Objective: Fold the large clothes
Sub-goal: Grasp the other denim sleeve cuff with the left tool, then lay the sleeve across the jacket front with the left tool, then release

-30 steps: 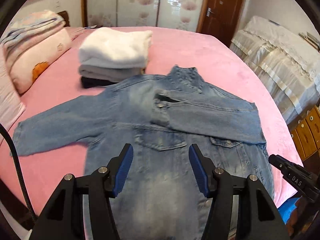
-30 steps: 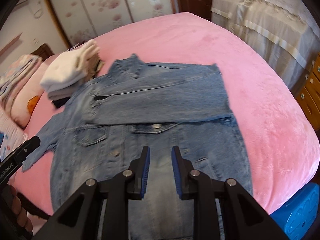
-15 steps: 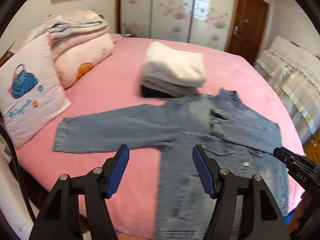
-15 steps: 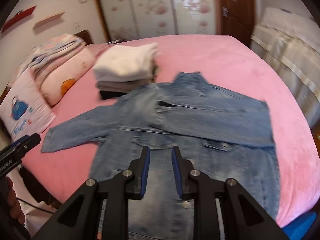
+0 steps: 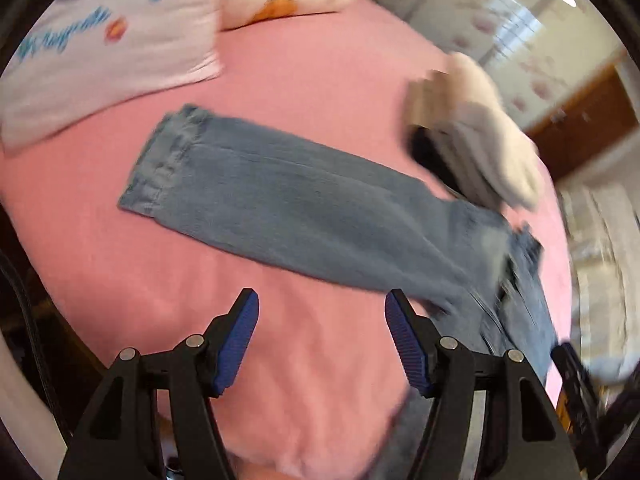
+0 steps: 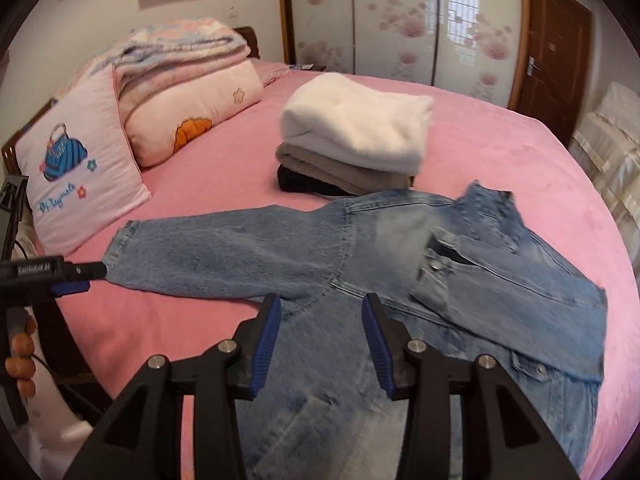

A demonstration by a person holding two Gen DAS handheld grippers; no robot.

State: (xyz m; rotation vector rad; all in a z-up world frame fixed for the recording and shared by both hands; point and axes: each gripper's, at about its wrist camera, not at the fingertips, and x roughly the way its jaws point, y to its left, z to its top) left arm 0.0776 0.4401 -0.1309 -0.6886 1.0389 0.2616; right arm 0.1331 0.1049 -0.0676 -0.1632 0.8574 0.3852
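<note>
Both views look forward and down along gripper fingers onto a pink bed (image 6: pixel 500 148). The left wrist view sits low, tilted and blurred, close over the jacket (image 5: pixel 320 216) sleeve. The right wrist view stands farther back, facing the wardrobe (image 6: pixel 400 20). Both share sleeve, clothes stack (image 6: pixel 356 136) and pillow (image 6: pixel 80 168).

1. Soft daylight fills both views – bright, even, with no hard shadows on the pink bed (image 6: pixel 500 136).
2. The left wrist view is smeared by motion blur; the folded stack (image 5: pixel 480 136) beyond the left gripper (image 5: pixel 322 340) is streaked.
3. The right wrist view is sharper – only the denim jacket (image 6: pixel 400 264) just ahead of the right gripper (image 6: pixel 320 340) softens.
4. Fisheye bending curves the edges, and dark vignette rings each corner.
</note>
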